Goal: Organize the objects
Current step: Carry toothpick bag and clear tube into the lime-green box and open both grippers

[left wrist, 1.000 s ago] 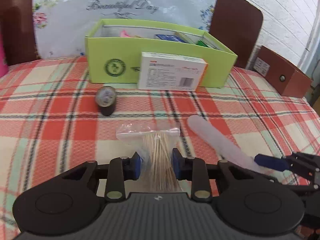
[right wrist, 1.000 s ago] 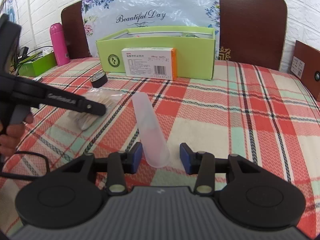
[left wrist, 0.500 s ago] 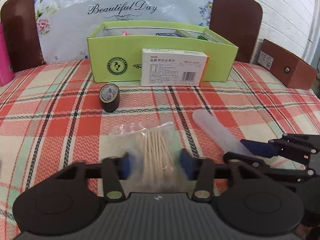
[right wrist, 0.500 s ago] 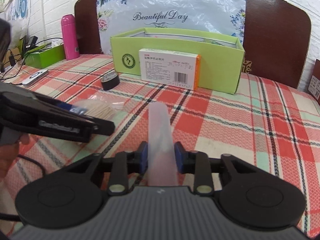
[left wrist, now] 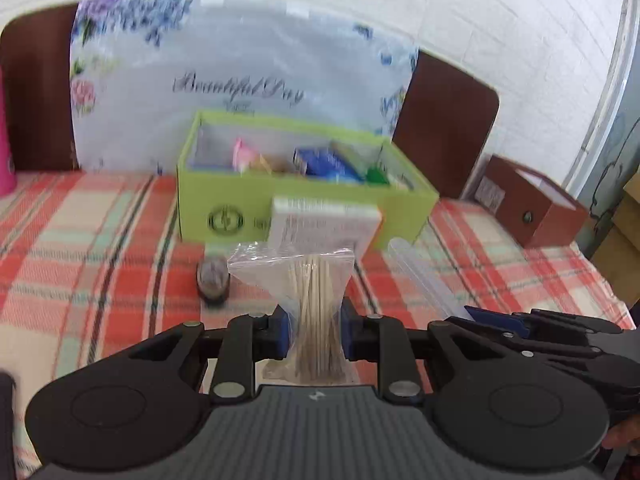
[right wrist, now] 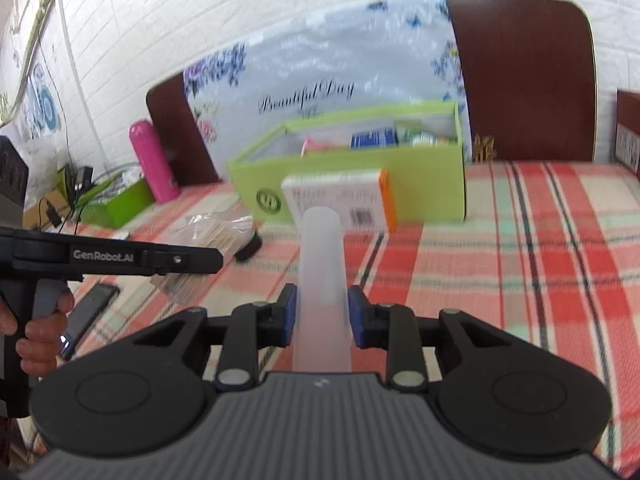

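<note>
Left wrist view: left tool (left wrist: 314,334), its jaws having just closed further, pinches a clear bag of wooden sticks (left wrist: 308,300) at lower centre, raised above the plaid tabletop (left wrist: 100,240). Right wrist view: right tool (right wrist: 322,316) clamps a translucent tube (right wrist: 322,276) at centre, below the green box (right wrist: 420,188).

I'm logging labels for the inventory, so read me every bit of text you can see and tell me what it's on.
"Beautiful Day": on the floral sheet behind the green box.
"GenRobot.AI": on the left hand-held gripper.
Round logo on the green box: not readable.
Print and barcode on the white carton: too blurred.
Label on the brown box: too small.
</note>
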Available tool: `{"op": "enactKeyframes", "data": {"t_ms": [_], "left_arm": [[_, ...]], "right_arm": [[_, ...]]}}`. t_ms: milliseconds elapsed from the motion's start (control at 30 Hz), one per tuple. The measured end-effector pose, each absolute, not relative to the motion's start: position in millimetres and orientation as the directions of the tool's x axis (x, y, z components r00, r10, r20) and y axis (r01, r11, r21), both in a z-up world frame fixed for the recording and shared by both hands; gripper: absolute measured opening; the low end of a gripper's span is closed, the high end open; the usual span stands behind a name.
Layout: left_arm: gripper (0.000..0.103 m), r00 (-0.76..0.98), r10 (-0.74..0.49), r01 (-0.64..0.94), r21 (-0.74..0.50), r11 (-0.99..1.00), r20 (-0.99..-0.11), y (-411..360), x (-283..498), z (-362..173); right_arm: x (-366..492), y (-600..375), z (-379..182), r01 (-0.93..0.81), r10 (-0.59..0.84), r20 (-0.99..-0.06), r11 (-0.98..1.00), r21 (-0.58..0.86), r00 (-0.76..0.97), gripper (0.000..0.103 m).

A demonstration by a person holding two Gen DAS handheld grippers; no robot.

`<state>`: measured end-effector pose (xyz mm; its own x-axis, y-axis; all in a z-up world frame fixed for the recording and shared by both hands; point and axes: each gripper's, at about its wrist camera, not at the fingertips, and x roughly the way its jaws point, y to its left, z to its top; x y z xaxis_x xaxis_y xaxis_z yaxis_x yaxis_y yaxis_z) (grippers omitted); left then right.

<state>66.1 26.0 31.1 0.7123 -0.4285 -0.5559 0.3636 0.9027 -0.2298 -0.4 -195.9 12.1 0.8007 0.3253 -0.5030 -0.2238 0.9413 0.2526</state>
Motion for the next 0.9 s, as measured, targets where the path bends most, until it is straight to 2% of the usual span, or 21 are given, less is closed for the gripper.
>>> {"op": "enactKeyframes", "data": {"t_ms": [267,733,767,833,867,900], "left_arm": [[0.024,0.787,-0.4,0.353,-0.189,0.916,-0.47,15.0,119.9,72.7],[0.024,0.81,-0.339,0.302,-0.156,0.94,-0.478,7.8,221.7,73.3],[0.028,0.816,-0.332,0.298,-0.147,0.943,-0.473,8.2,225.7,68.7],[0.058,0.811,-0.326,0.296,-0.14,0.945,-0.485,9.9,229.8,57.5],[0.076,0.808,-0.314,0.281,-0.142,0.949,-0.499,11.7,229.5,51.7],[0.077,0.811,-0.306,0.269,-0.146,0.952,-0.499,14.3,226.4,46.6]], "right_arm": [[53.3,-192.6,49.0,-0.221,0.277,-0.415,0.959,0.179,0.866,0.027],[179.1,-163.4,61.3,-0.225,0.233,-0.345,0.972,0.064,0.909,0.027],[186.9,-161.4,57.7,-0.235,0.239,-0.35,0.971,0.055,0.906,0.027],[200.4,-156.4,44.4,-0.26,0.252,-0.37,0.965,0.03,0.894,0.032],[203.0,-154.1,37.0,-0.252,0.236,-0.382,0.968,0.009,0.894,0.046],[201.6,-152.5,29.3,-0.234,0.209,-0.382,0.972,-0.02,0.9,0.052]]}}
